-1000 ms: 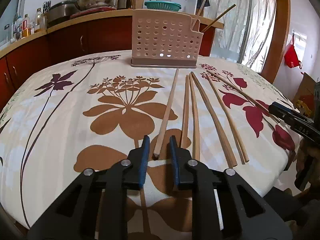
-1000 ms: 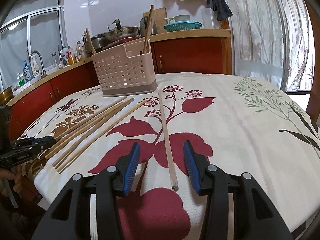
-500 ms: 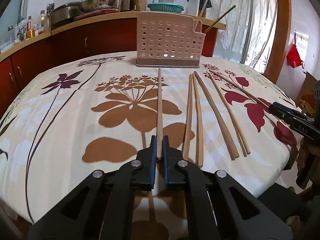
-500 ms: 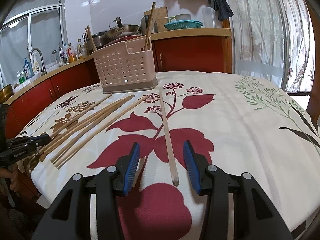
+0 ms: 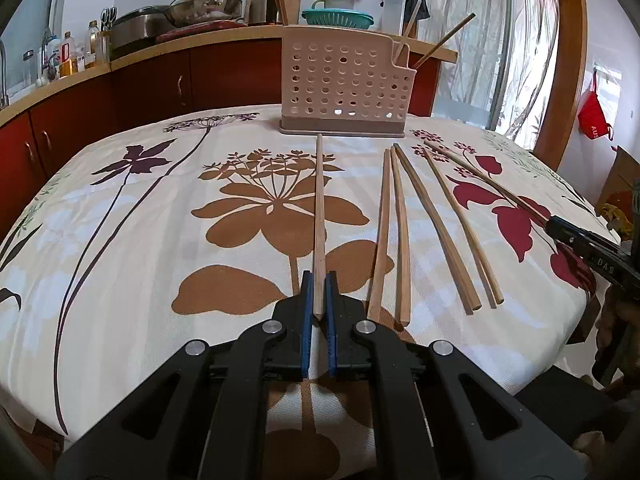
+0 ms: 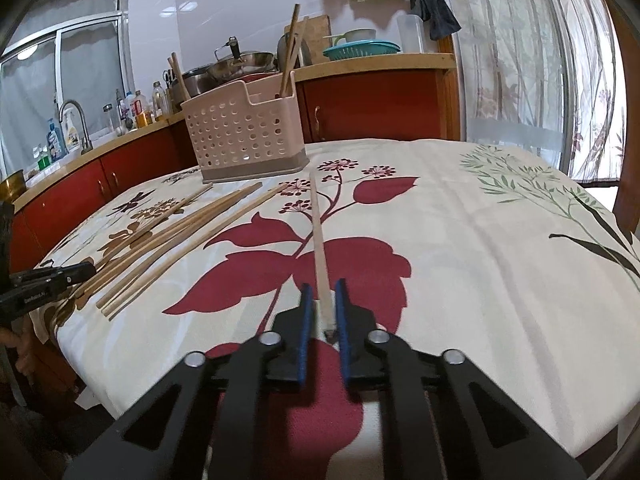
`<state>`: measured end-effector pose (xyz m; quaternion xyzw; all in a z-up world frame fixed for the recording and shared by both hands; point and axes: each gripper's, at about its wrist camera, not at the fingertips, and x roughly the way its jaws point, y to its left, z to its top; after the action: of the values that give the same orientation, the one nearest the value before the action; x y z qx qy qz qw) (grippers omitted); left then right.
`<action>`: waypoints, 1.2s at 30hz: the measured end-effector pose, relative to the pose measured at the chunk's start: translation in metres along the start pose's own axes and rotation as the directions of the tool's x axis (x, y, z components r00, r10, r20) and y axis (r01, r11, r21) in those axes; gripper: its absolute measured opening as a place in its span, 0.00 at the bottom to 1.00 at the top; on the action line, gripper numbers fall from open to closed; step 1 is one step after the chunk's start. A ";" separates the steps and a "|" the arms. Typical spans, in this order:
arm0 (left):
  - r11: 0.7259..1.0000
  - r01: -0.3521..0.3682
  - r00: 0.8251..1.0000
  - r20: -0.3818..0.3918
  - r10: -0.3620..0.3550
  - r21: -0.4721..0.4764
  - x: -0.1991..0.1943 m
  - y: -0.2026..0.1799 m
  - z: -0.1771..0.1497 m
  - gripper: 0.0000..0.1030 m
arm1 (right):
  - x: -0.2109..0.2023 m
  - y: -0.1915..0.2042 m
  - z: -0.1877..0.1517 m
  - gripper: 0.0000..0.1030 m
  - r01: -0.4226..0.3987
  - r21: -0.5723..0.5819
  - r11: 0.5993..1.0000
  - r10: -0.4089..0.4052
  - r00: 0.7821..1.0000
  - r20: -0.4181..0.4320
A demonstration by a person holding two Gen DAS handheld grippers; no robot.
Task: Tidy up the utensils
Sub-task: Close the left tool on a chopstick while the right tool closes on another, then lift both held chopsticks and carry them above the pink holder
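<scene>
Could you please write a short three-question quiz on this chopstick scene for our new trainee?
1. True or false: the left gripper has its jaws shut on a chopstick.
2. How do the right gripper's jaws stand around the pale chopstick? A) clamped tight on it B) on either side of it, with gaps showing C) far from it
3. Fill in: the perforated holder already has chopsticks standing in ____ end compartments.

Key
1. True: the blue pads press both sides of the stick.
2. B.
3. Both: sticks rise from each end in the right wrist view.
</scene>
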<state>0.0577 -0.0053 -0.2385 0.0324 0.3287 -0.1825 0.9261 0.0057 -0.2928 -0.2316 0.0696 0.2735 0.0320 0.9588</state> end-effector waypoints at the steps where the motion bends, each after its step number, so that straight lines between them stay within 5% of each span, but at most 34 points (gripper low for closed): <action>1: 1.000 0.000 1.000 0.000 0.000 -0.001 0.000 0.000 0.000 0.06 | 0.000 0.000 0.000 0.09 0.001 -0.001 1.000 -0.001 1.000 0.000; 15: 0.999 -0.031 0.993 0.117 0.032 -0.009 -0.039 -0.001 0.021 0.06 | -0.040 0.019 0.034 0.07 0.035 -0.081 0.996 -0.027 0.995 0.097; 36: 0.998 -0.049 0.943 0.328 0.058 -0.033 -0.127 0.002 0.077 0.06 | -0.098 0.038 0.104 0.07 0.002 -0.082 0.997 0.017 0.973 0.231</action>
<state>0.0129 0.0226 -0.1000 -0.0010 0.1709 -0.1561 0.9728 -0.0233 -0.2770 -0.0879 0.0347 0.1581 0.0385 0.9861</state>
